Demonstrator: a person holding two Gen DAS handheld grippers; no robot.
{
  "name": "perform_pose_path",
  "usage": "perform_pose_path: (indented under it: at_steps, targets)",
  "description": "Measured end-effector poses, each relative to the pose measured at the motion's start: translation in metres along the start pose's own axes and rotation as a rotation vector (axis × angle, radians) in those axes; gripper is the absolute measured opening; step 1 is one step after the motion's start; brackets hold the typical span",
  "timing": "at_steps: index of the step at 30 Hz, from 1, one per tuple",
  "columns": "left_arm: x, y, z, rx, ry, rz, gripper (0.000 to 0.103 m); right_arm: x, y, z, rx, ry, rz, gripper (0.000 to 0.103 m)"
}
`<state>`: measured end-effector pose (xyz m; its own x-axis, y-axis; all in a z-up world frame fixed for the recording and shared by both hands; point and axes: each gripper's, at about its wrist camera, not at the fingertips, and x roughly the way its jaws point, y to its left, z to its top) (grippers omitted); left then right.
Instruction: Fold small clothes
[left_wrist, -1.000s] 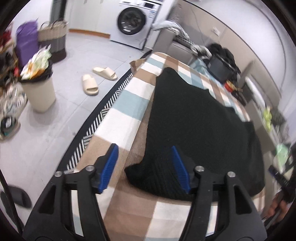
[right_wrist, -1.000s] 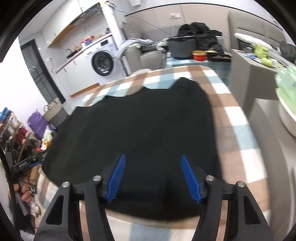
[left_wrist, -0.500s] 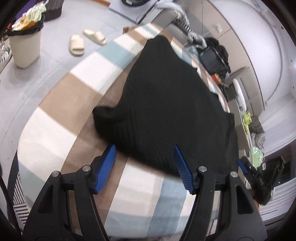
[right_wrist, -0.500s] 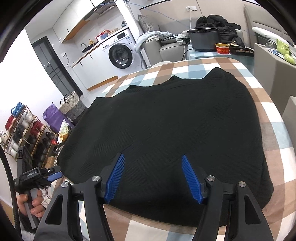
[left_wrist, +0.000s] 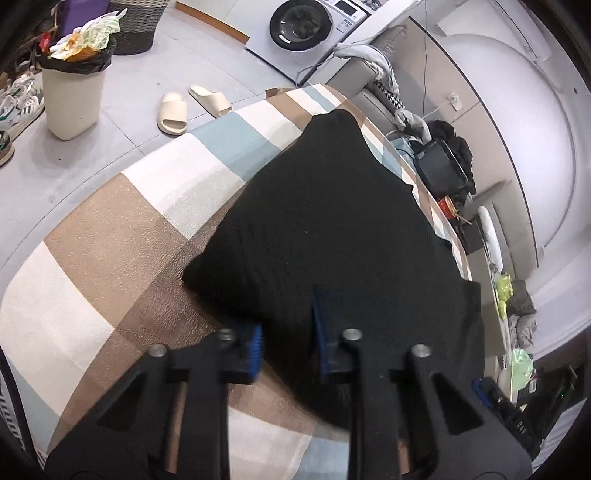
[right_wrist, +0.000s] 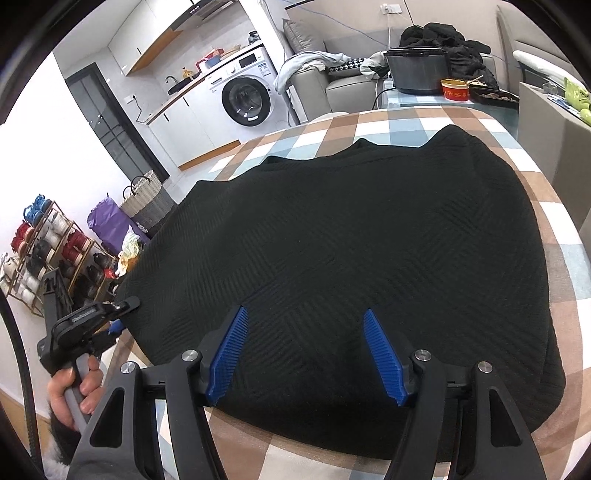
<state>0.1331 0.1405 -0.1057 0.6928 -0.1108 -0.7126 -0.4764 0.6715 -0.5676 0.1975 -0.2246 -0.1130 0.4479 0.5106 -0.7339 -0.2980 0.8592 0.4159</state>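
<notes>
A black knitted garment (right_wrist: 351, 240) lies spread flat on the checked tablecloth (right_wrist: 561, 266). In the left wrist view the garment (left_wrist: 325, 221) fills the middle, and my left gripper (left_wrist: 288, 328) has its blue pads closing over the near hem; the frame is blurred there, with a narrow gap still between the pads. My right gripper (right_wrist: 306, 350) is open, its blue pads spread above the garment's near edge. The left gripper also shows in the right wrist view (right_wrist: 122, 310) at the garment's left corner.
The table's near and left edges drop to a tiled floor with slippers (left_wrist: 173, 114), a bin (left_wrist: 74, 96) and a woven basket (right_wrist: 147, 199). A washing machine (right_wrist: 247, 99), a sofa and a side table with a pot (right_wrist: 417, 70) stand beyond the far edge.
My left gripper has moved along the near hem and its pads have closed in much narrower around the cloth. My right gripper has stayed open and moved a little closer over the garment.
</notes>
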Motion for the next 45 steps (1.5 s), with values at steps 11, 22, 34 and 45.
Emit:
perform_pose_path:
  at_steps: [11,22,34,45]
  targets:
    - [-0.024,-0.085,0.019,0.349,-0.168,-0.086,0.013,-0.003,-0.011,-0.004,0.026,0.0,-0.024,0.067]
    - [0.029,-0.268,-0.057,0.845,0.045,-0.407,0.012,-0.045,-0.047,-0.014,0.117,-0.08,-0.114,0.069]
    - [0.048,-0.276,-0.134,0.999,0.386,-0.497,0.064,-0.073,-0.088,-0.026,0.21,-0.1,-0.196,0.07]
    - [0.045,-0.22,-0.086,0.842,0.269,-0.341,0.066,-0.07,-0.083,-0.02,0.324,-0.102,0.103,0.07]
